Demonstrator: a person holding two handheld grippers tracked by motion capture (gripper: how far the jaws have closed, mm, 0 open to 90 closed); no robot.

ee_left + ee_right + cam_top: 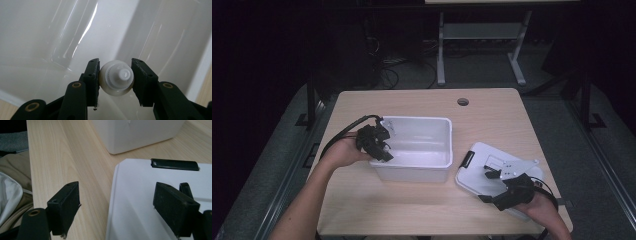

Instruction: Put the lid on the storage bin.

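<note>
A white plastic bin (447, 150) stands open in the middle of the wooden table. My left gripper (379, 145) reaches over the bin's left rim. In the left gripper view it (115, 78) is shut on a small white capped bottle (117, 78), seen cap-end on, over the bin's white inside (37, 37). The bin's white lid (477, 175) lies flat to the right of the bin. My right gripper (489, 186) hovers over that lid, open, with nothing between its jaws. In the right gripper view it (117, 207) straddles the lid's left edge (140, 195), and the lid's black latch (175, 164) lies ahead.
A round cable hole (463, 101) sits near the table's far edge. Bare wood (412, 205) lies in front of the bin. Beyond the table stand a metal frame (441, 50) and cables on a dark floor. The bin's outer corner (140, 135) rises ahead in the right gripper view.
</note>
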